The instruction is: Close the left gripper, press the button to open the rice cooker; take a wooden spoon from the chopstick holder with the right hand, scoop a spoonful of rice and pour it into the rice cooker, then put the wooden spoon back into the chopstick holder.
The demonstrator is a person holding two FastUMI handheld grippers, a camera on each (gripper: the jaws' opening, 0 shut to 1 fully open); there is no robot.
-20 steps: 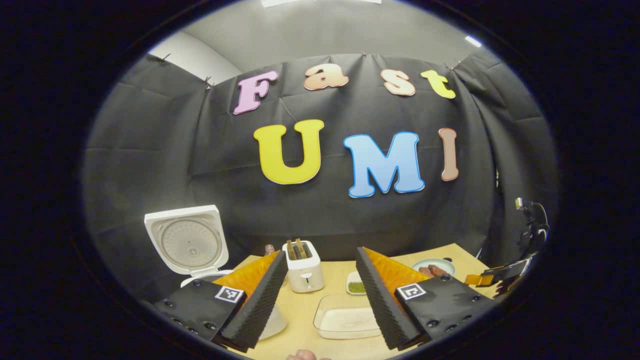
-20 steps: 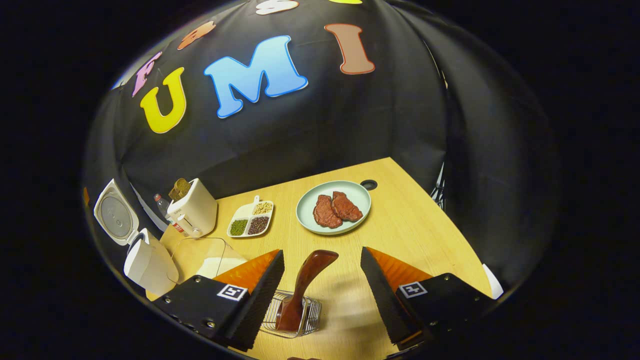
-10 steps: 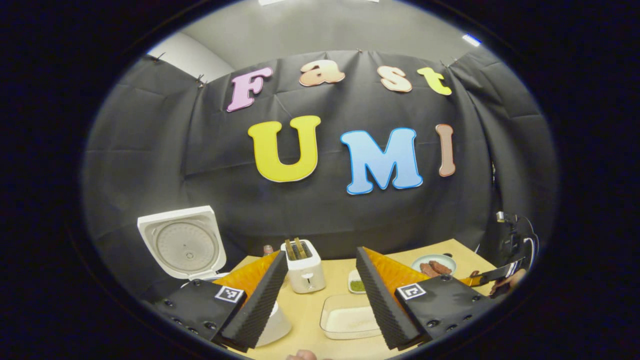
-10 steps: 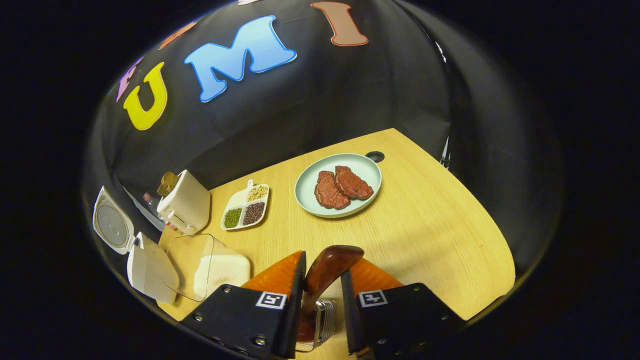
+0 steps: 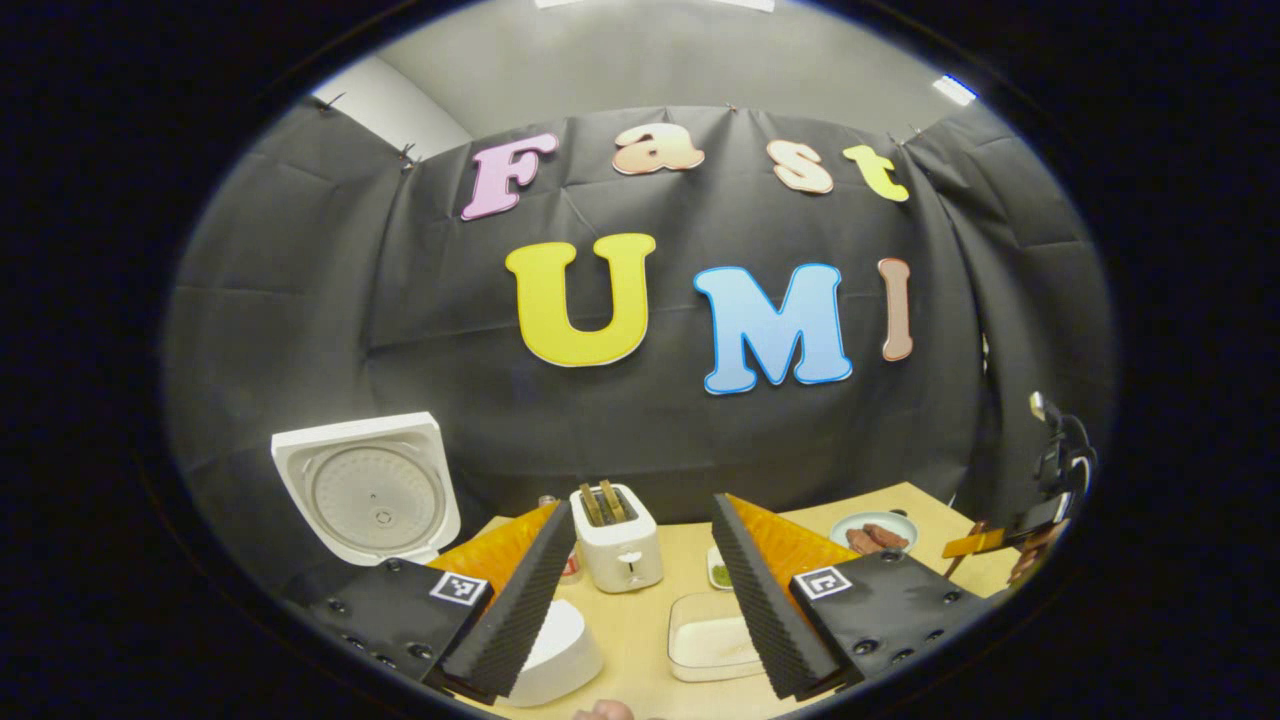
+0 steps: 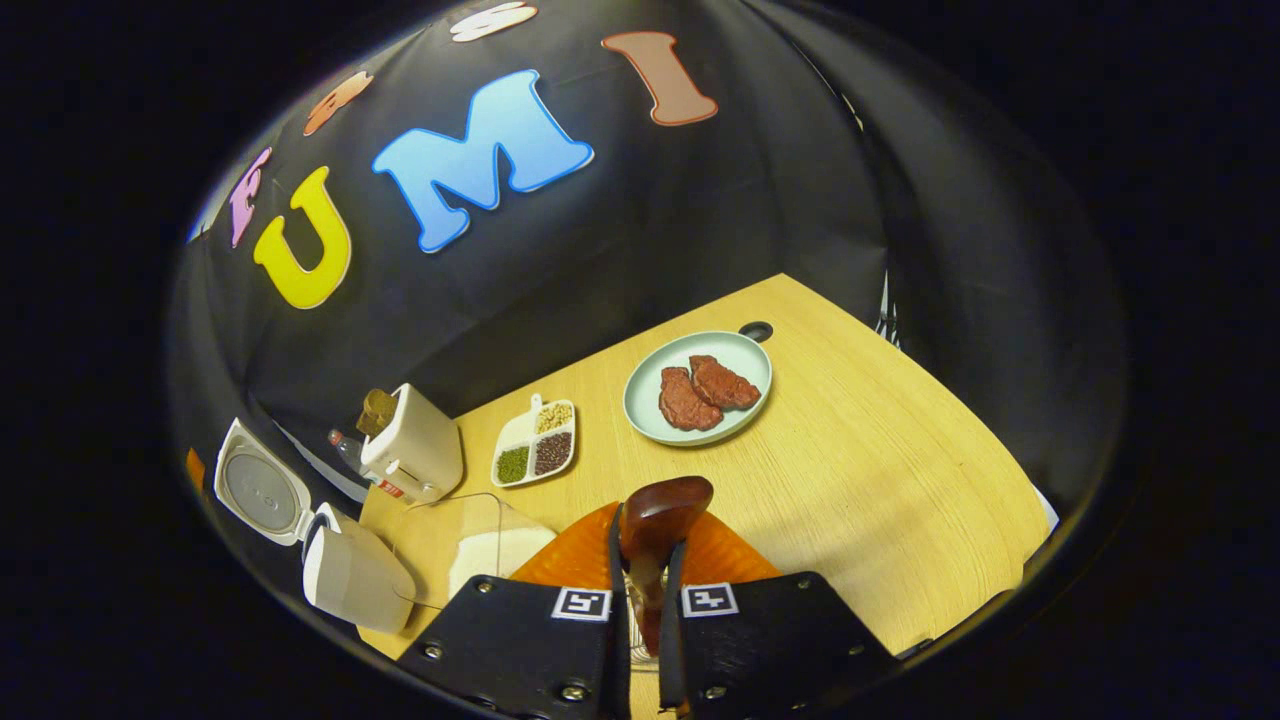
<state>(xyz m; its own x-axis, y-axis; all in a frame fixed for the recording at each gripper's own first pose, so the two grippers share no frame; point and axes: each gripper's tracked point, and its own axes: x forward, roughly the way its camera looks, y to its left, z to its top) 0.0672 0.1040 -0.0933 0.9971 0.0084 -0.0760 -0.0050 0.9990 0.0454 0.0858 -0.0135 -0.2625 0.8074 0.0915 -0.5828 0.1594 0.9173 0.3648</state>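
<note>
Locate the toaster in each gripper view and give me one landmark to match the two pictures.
Left gripper view: the toaster stands low at the centre, at the table's far edge, between this gripper's two fingers, slots up.
Right gripper view: the toaster sits at the left, beside the divided snack tray.
Shared landmark: the open rice cooker lid, left of the toaster in both.

Wooden spoon (image 6: pixel 655 515): dark reddish-brown, glossy, handle end sticking up between the right gripper's jaws, both fingers pressed on its shaft. Chopstick holder (image 6: pixel 636 655): wire, barely visible low between those jaws. Rice cooker (image 5: pixel 545 655): white, lid (image 5: pixel 365 490) swung up and open, body just beside the left jaw of the left gripper.
</note>
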